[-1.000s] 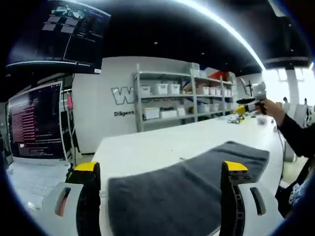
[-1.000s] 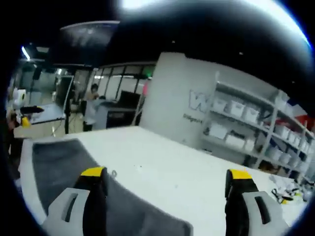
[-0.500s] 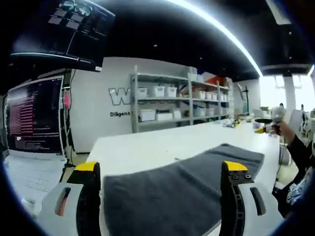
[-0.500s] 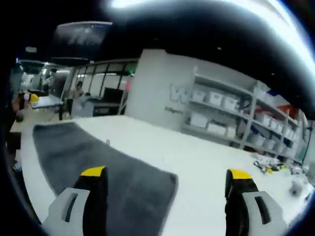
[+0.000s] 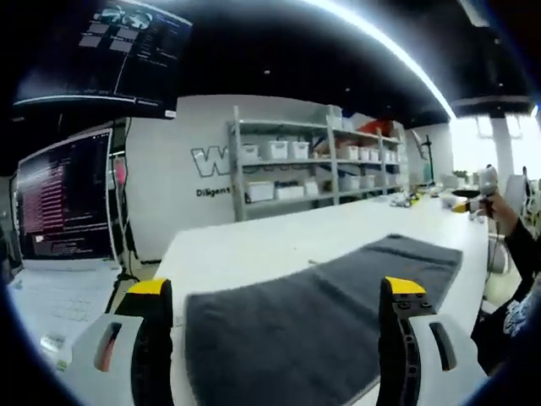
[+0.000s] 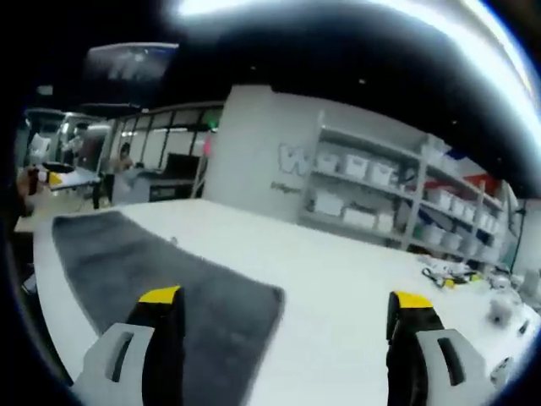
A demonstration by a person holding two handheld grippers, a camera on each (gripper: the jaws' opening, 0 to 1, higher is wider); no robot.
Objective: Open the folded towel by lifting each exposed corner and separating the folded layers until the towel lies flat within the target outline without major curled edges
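Observation:
A dark grey towel (image 5: 313,317) lies spread on the white table (image 5: 254,249), reaching from between my left gripper's jaws toward the far right. My left gripper (image 5: 275,292) stands open above its near end, with nothing between the yellow-tipped fingers. In the right gripper view the same towel (image 6: 161,283) stretches from the left edge to under the left finger. My right gripper (image 6: 283,300) hovers open past the towel's end corner, over bare table (image 6: 338,288). The other gripper (image 5: 475,201) shows far right in the left gripper view, in a person's hand.
A metal shelf with white bins (image 5: 296,169) lines the back wall. Monitors (image 5: 63,207) stand at the left of the table. Small loose items (image 6: 452,275) lie on the table's far end. People stand near desks (image 6: 118,173) in the background.
Both views shifted slightly with the hands. The towel lies as before. The hand with the other gripper sits a little farther right in the left gripper view.

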